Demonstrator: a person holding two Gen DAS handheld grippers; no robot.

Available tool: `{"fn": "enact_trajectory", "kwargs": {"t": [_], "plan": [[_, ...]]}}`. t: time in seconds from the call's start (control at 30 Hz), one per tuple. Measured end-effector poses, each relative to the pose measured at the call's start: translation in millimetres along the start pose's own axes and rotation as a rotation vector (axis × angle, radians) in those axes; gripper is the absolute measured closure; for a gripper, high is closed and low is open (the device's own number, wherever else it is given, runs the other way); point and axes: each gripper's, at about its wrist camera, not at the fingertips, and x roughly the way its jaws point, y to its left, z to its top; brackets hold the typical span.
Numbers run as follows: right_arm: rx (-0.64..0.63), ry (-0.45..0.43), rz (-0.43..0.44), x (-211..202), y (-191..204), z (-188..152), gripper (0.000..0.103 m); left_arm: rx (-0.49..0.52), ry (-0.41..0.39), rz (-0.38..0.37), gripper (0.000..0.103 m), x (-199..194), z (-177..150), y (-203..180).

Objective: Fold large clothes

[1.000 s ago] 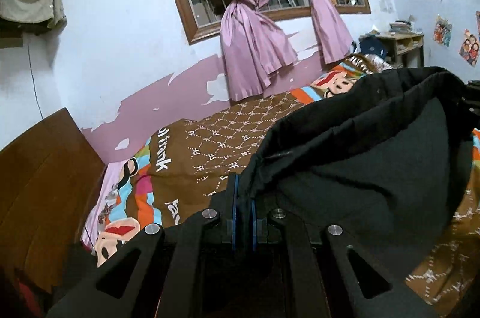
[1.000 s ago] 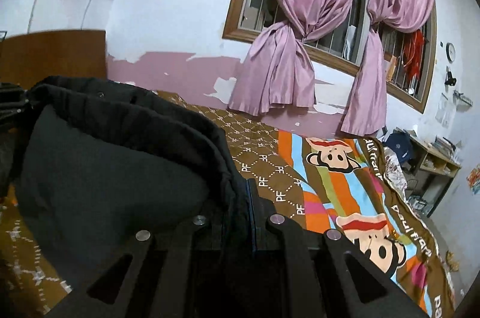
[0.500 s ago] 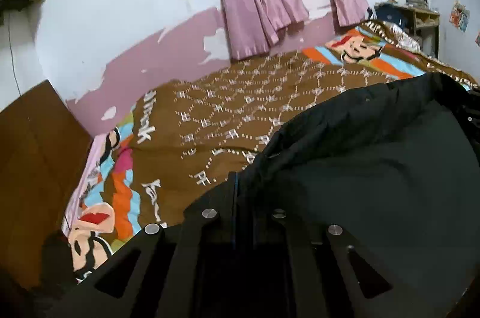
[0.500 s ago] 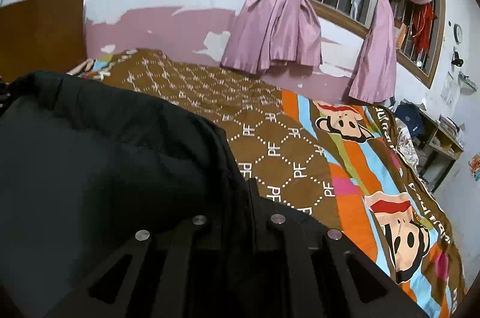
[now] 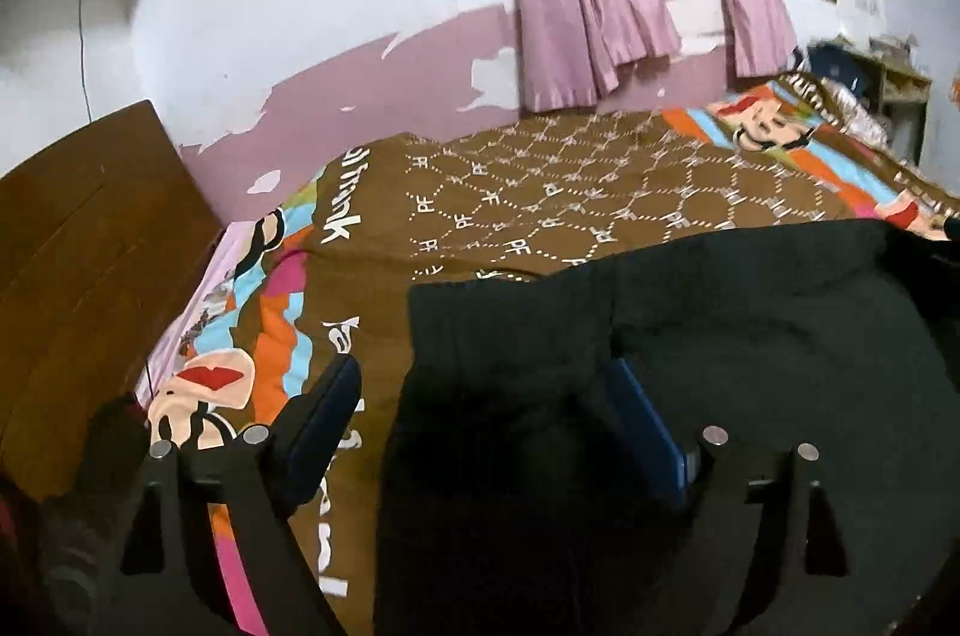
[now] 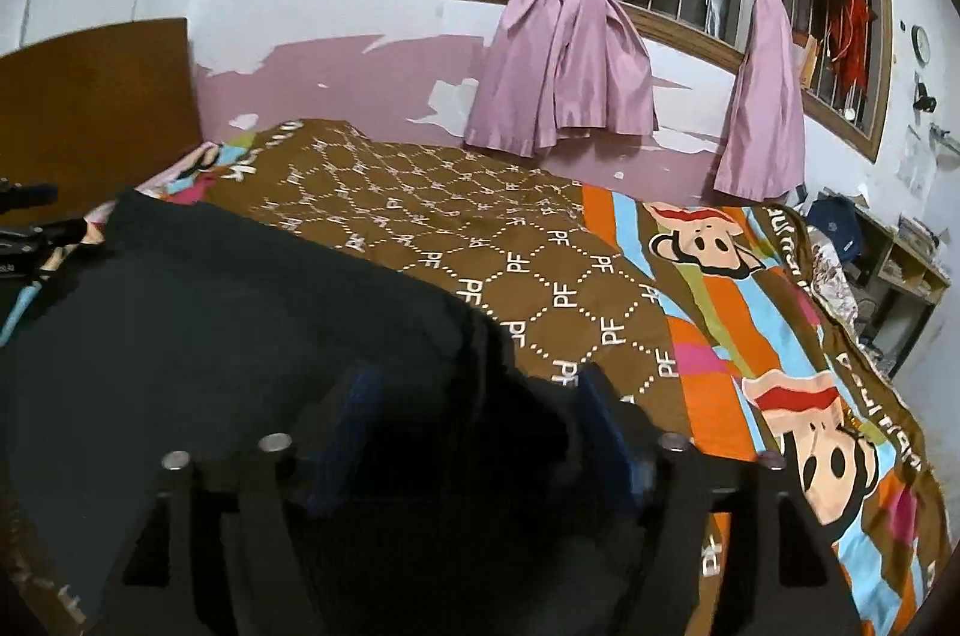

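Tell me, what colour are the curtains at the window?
The curtains are a pinkish purple, knotted in the middle. The right wrist view shows them best.

The left gripper (image 5: 480,396) has matte black angular fingers, each lined with a blue pad (image 5: 324,414) and studded with round silver screws. The right gripper (image 6: 480,396) looks the same; its pads are dim, probably blue.
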Motion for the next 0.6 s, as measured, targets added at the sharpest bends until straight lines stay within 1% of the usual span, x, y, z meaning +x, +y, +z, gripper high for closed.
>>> {"fn": "enact_trajectory", "kwargs": {"t": [0.03, 0.1, 0.17, 0.27, 0.33, 0.37, 0.4, 0.43, 0.53, 0.6], "plan": [[0.005, 0.000, 0.025, -9, 1, -4, 0.021, 0.002, -0.008, -0.004, 0.022, -8, -3, 0], [0.017, 0.008, 0.071, -26, 5, -15, 0.019, 0.017, -0.030, -0.023, 0.022, -27, -11, -2], [0.040, 0.032, 0.130, -37, 10, -32, 0.017, 0.030, -0.052, -0.067, 0.021, -44, -23, -8], [0.066, 0.069, 0.201, -42, 18, -60, 0.016, 0.023, -0.042, -0.178, 0.014, -60, -45, -20], [0.081, 0.103, 0.218, -38, 22, -74, 0.016, 0.020, 0.007, -0.278, 0.013, -60, -59, -33], [0.099, 0.128, 0.225, -32, 23, -83, 0.016, 0.023, 0.046, -0.337, 0.013, -57, -65, -41], [0.118, 0.141, 0.233, -28, 23, -88, 0.016, 0.027, 0.068, -0.368, 0.013, -54, -70, -47], [0.140, 0.146, 0.243, -23, 22, -90, 0.016, 0.043, 0.081, -0.374, 0.013, -51, -74, -54], [0.196, 0.148, 0.255, -5, 15, -84, 0.013, 0.085, 0.070, -0.346, 0.013, -43, -72, -66], [0.216, 0.157, 0.260, 8, 13, -75, 0.013, 0.055, 0.076, -0.348, 0.011, -35, -65, -64]]}}
